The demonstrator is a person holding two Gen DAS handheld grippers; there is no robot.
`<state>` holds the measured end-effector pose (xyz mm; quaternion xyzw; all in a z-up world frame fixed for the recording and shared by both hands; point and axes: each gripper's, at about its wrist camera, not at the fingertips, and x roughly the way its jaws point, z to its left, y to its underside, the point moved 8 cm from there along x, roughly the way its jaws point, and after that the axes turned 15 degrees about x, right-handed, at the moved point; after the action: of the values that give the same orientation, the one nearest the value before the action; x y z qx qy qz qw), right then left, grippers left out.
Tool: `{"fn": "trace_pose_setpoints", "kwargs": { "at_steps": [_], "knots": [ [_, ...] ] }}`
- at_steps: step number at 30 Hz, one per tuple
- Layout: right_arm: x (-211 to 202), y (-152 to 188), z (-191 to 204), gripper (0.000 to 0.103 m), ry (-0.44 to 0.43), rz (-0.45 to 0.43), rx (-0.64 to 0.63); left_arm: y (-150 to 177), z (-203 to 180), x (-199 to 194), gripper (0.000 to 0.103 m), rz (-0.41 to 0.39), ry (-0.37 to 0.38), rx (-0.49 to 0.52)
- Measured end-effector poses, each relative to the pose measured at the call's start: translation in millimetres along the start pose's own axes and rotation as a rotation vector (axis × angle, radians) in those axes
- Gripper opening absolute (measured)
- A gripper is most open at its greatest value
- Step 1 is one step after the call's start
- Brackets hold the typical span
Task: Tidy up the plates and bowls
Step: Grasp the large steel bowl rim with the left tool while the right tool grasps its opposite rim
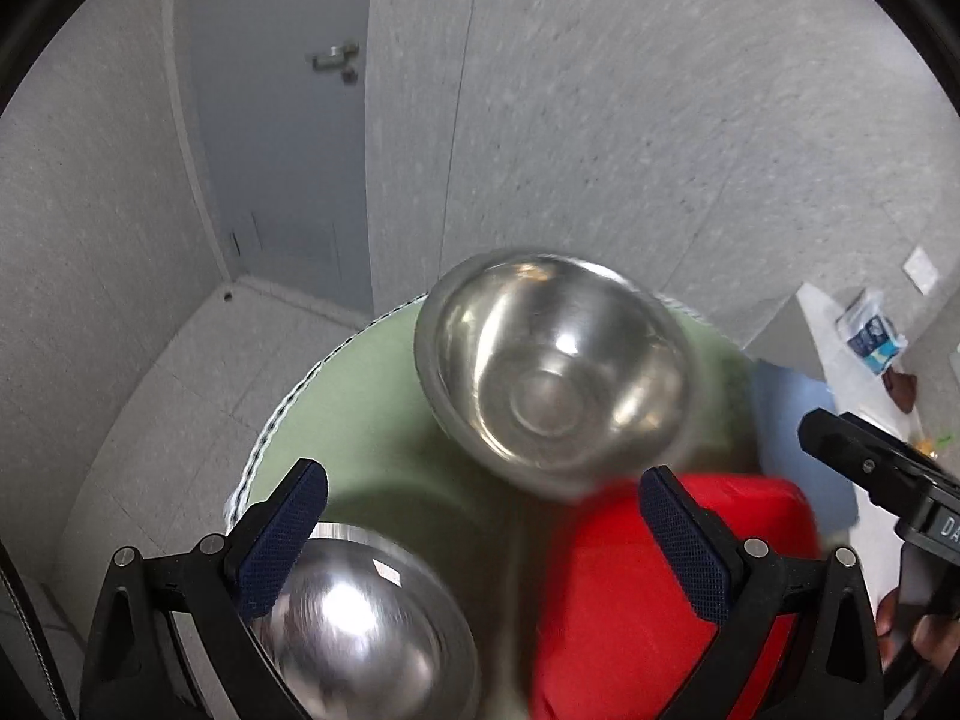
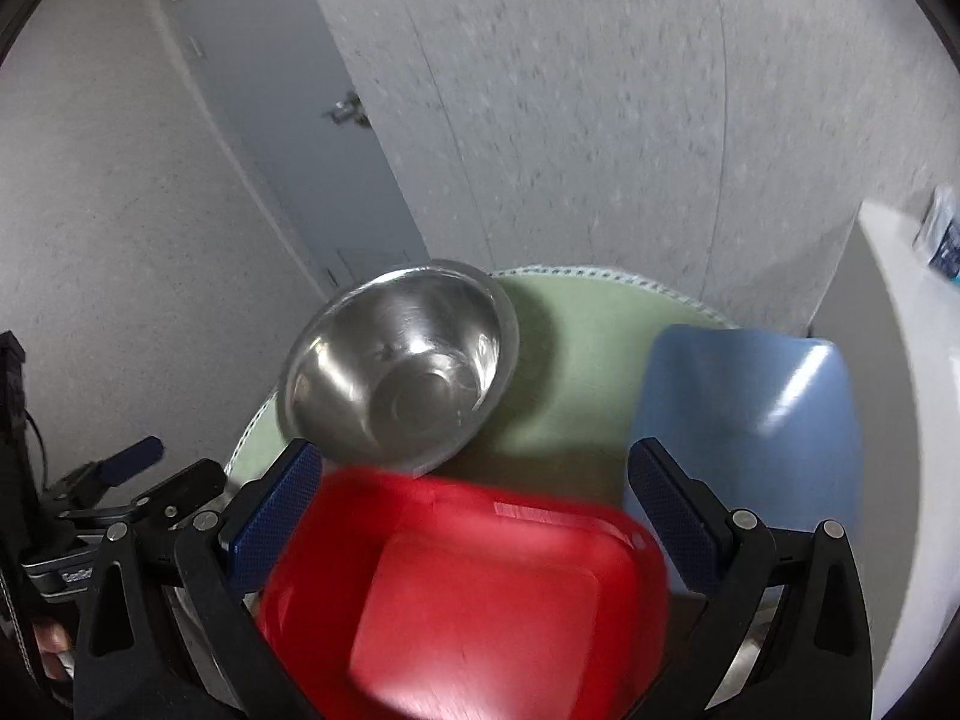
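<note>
A steel bowl (image 1: 555, 369) (image 2: 399, 366) stands on a round green table (image 1: 372, 402) (image 2: 576, 372). A second steel bowl (image 1: 366, 630) sits near, under my left gripper (image 1: 483, 540), which is open and empty above it. A red square plate (image 1: 666, 600) (image 2: 474, 600) lies at the near side, beneath my open, empty right gripper (image 2: 474, 528). A blue square plate (image 2: 750, 420) (image 1: 798, 414) lies to the right of the red one.
A grey door (image 1: 282, 150) and speckled walls stand behind the table. A white counter (image 2: 912, 372) with a packet (image 1: 870, 333) is at the right. The other gripper shows at each view's edge, on the right in the left wrist view (image 1: 888, 480) and on the left in the right wrist view (image 2: 120, 480).
</note>
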<state>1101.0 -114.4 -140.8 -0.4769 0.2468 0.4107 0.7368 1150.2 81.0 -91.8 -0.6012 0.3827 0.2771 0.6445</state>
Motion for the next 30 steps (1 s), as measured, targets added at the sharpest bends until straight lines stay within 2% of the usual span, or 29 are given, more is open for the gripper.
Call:
{"fn": "trace_pose_setpoints", "kwargs": {
  "at_steps": [5,8,10,11,13,14,15,18,22,30],
  "knots": [
    [54,-22,-12,0.103,0.068,0.080,0.056,-56,28,73,0.095,0.100,-0.001,0.000],
    [86,-29,-21,0.100,0.093,0.142,0.100,-72,34,111,0.078,0.171,-0.004,0.010],
    [101,-27,-23,0.083,0.102,0.185,0.122,-86,35,141,0.067,0.221,0.013,0.029],
    [109,-26,-26,0.079,0.104,0.207,0.129,-90,34,151,0.061,0.240,0.021,0.037],
    [122,-27,-28,0.055,0.114,0.239,0.129,-97,33,169,0.038,0.258,0.044,0.051],
    [126,-27,-29,0.048,0.113,0.251,0.129,-104,32,178,0.033,0.263,0.056,0.062],
    [129,-26,-28,0.035,0.108,0.267,0.130,-112,30,184,0.025,0.254,0.074,0.069],
    [136,-22,-22,0.018,0.056,0.297,0.121,-128,30,199,0.023,0.231,0.055,0.104],
    [127,-27,-14,0.018,0.051,0.247,0.074,-151,30,209,0.021,0.166,0.045,0.084],
    [73,-46,9,0.018,0.002,0.118,0.012,-181,13,181,0.021,0.020,-0.009,0.084]
  ]
}}
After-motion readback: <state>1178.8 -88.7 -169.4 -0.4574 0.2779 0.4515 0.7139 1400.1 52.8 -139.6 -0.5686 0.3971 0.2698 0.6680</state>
